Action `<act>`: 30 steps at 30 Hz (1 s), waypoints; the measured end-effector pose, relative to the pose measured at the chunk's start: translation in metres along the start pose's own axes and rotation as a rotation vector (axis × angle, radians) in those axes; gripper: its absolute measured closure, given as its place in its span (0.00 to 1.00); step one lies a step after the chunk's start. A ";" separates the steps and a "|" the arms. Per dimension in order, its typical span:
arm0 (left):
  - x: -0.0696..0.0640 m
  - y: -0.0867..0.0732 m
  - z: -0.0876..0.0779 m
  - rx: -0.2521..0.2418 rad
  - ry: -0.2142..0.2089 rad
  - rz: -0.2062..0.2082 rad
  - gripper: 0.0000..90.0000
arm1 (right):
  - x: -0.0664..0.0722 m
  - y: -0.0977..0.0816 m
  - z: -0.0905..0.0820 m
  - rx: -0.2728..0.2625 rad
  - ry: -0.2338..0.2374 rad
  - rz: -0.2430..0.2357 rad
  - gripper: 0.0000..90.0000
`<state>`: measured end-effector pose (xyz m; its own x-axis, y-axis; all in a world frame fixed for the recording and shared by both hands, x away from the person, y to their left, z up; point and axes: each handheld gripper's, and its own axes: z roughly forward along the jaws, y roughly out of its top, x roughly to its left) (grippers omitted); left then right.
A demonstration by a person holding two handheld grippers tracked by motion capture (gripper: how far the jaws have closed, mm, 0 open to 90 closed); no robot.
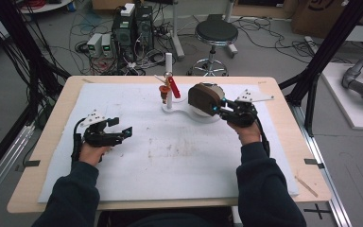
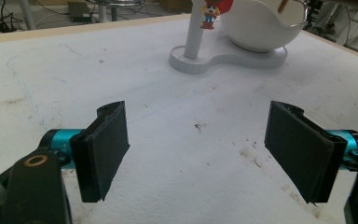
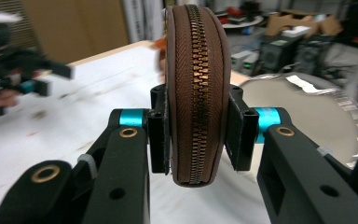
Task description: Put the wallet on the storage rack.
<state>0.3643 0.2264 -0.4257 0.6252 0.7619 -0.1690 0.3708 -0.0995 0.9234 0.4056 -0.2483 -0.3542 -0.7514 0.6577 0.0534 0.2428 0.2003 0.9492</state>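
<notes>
In the high view, the right gripper [image 1: 223, 109] holds a brown zipped pouch [image 1: 204, 96] over a white bowl [image 1: 203, 112] at the far side of the worktop [image 1: 52, 123]. Just beside the bowl, on the same white base, stands a white post [image 1: 168, 78] with a small red figure [image 1: 172, 86] hanging from it. The left gripper [image 1: 123, 128] hovers over the white mat [image 1: 170, 161], well apart from the pouch, with its fingers spread wide and nothing between them.

In the left gripper view, the two black fingers [image 2: 105, 149] stand far apart over bare mat. Ahead of them, the post rises from the white base [image 2: 214, 60], with the bowl to its right.

In the right gripper view, the fingers [image 3: 161, 130] press on both flat sides of the pouch, which stands on edge with its zip [image 3: 198, 84] facing the camera. The bowl's shiny inside lies beyond the right finger, and the left gripper shows blurred at far left.
</notes>
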 end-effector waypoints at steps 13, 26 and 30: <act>0.006 0.000 -0.005 -0.003 0.015 -0.007 0.24 | -0.038 0.008 0.024 0.089 -0.127 -0.018 0.75; 0.006 -0.001 -0.004 0.006 0.008 -0.002 0.24 | -0.043 -0.005 0.047 0.176 -0.185 -0.040 0.68; 0.005 -0.001 -0.004 0.008 0.008 -0.002 0.24 | -0.045 -0.003 0.041 0.134 -0.210 -0.010 0.61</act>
<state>0.3646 0.2333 -0.4257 0.6192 0.7670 -0.1683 0.3776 -0.1029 0.9203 0.4635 -0.2487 -0.3719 -0.6132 0.7892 -0.0348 0.3256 0.2927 0.8990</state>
